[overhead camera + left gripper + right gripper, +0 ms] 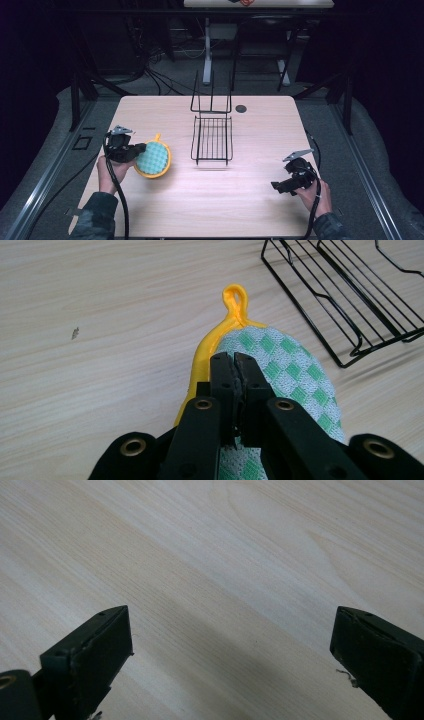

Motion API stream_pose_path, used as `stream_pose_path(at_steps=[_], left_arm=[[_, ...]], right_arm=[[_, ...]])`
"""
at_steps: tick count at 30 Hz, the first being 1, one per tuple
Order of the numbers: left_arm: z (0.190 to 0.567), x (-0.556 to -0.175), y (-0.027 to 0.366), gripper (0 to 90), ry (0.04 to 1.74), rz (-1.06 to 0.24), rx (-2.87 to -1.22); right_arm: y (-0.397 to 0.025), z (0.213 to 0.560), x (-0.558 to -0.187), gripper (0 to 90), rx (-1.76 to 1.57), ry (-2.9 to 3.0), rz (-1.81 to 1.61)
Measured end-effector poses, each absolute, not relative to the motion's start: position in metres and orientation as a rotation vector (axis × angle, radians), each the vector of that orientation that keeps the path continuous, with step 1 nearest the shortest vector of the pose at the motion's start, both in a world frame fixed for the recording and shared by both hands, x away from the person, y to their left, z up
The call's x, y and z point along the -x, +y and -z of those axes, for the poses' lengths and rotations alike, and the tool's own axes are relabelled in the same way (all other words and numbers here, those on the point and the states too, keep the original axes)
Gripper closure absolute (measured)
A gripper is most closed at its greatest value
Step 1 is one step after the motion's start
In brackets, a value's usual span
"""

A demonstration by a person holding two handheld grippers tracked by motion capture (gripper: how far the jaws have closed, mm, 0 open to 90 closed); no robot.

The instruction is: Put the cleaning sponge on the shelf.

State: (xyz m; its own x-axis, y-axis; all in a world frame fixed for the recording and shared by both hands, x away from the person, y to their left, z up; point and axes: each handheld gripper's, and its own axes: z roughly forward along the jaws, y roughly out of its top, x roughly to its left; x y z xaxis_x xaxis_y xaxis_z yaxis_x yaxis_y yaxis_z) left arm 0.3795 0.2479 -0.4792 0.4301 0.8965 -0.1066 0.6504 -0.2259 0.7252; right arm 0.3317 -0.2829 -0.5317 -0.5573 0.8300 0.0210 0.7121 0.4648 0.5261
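Note:
A round pot holder (154,158) with a green-and-white check face, yellow rim and yellow loop lies at the left of the table. My left gripper (141,148) is shut on its edge; in the left gripper view the jaws (235,362) pinch the cloth of the pot holder (290,370) near the yellow rim, the loop pointing away. A black wire rack (212,137) stands at the table's middle, to the right of the pot holder. My right gripper (276,187) hovers over bare wood at the front right, open with nothing between its jaws (232,640).
The light wooden table (250,210) has a dark round grommet (241,108) near its far edge beside the rack's upright back. The rack's corner (345,295) lies close to the pot holder's right. Another table's legs and cables stand beyond.

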Motion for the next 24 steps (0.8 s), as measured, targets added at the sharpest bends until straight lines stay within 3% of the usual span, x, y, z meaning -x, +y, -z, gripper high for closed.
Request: stream_pose_path(at_steps=[24], left_arm=[[0.460, -0.379, 0.235, 88.1, 1.237, -0.411, -1.914]], right_arm=[[-0.282, 0.530, -0.330, 2.7, -1.320, 2.469, -0.709]])
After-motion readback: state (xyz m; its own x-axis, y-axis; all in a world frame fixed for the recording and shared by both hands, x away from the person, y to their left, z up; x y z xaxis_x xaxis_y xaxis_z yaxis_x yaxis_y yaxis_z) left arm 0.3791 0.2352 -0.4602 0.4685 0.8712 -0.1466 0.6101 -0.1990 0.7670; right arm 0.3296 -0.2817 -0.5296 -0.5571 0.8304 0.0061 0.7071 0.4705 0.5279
